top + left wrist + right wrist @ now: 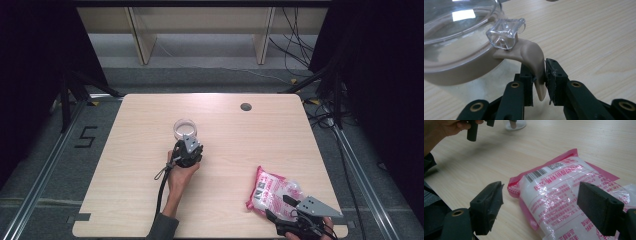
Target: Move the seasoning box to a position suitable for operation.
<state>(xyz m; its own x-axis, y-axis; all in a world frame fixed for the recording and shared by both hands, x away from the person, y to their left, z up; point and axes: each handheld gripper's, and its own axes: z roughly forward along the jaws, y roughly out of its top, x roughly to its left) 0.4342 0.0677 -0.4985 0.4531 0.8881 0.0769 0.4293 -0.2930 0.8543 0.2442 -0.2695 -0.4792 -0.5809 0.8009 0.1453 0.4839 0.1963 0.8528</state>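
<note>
Left gripper (539, 75): jaws clamped on the beige latch tab (534, 60) of a clear jar (184, 128). The tab hangs down from the beige ring around the jar's rim and passes straight between the two jaws, its tip poking out below them. Just above the jaws sits the clear plastic clasp (505, 33) that belongs to the lid (454, 20). Judgement: the grip on the tab is there either to steady the jar on the surface (225, 150) or to work the latch; a thin flexible tab is the only part narrow enough for these jaws, since the jar body is too wide. In the high view the left hand (179, 172) holds the gripper low and nearly level, the jar directly ahead of the jaws, touching them through the tab.

Right gripper (541, 207): jaws wide apart, holding nothing. Between them, slightly ahead, lies a pink and clear bag (564, 195) of white grains, flat on the surface, barcode end pointing away from the jaws. The right jaw hangs over the bag's body; the left jaw stands over bare wood just beside the bag's pink edge. Judgement: the spread matches the bag's width at a corner or edge, so this looks like a lined-up approach for a pinch, not yet closed. The bag is limp and slick, so a grip on the sealed pink edge should hold better than one on the filled middle.

The jar and the bag lie well apart.
</note>
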